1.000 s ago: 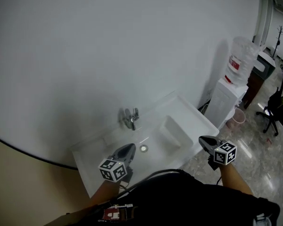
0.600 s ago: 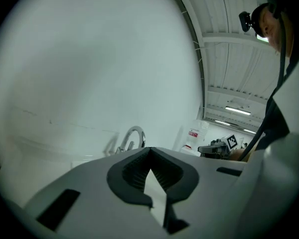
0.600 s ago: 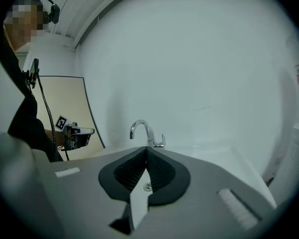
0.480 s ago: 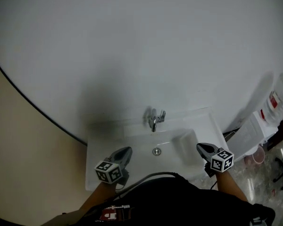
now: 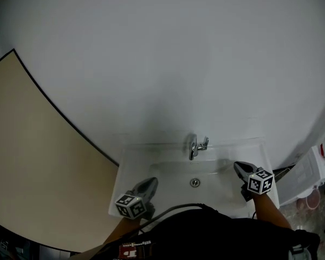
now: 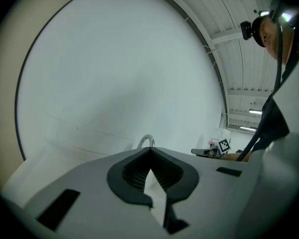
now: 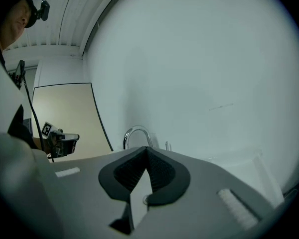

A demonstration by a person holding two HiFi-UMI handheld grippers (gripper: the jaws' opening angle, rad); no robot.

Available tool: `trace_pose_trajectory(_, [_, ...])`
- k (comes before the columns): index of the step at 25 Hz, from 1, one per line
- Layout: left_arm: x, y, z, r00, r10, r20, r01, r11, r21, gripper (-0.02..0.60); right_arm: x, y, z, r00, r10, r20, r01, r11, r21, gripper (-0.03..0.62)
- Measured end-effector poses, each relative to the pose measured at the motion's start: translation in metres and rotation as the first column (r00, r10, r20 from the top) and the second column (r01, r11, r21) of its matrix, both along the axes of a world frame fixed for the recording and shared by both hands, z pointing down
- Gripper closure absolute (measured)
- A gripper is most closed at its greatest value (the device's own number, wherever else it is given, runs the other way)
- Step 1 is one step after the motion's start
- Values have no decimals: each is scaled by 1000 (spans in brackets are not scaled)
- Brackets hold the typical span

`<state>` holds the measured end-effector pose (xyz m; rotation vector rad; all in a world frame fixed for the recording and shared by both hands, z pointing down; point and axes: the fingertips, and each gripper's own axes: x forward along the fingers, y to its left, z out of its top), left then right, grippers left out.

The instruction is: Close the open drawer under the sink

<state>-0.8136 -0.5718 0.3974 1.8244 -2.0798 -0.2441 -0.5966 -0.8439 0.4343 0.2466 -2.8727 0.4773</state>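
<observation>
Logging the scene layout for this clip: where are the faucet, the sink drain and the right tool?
faucet (image 5: 193,147), head view, on its chrome spout.
sink drain (image 5: 195,182), head view, on the metal ring in the basin floor.
right tool (image 5: 236,166), head view, at its closed tips.
</observation>
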Motion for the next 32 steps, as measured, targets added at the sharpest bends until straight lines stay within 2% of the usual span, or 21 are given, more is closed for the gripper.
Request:
trace_pose_trajectory(4, [-21,18,-6,1000,-16,-4,16,1000,19,581,-13,1,-5,998,66,21,-65,998,-24,594])
trace_pose_trajectory(9, [-38,23,-4,1000,-3,-5,3,1000,25,581,-16,11,-10,997,79,-13,-78,994,72,595])
trace_pose_trajectory(21, [-39,6,10,998,65,-28,-64,998,22,581,-4,11,-11,991,122,-47,-117,989,94,595])
trace_pose_trajectory(32, [-31,3,20,996,78,-46,-77,997,8,581,-17,13,-7,995,83,-54,-78,993,87,595])
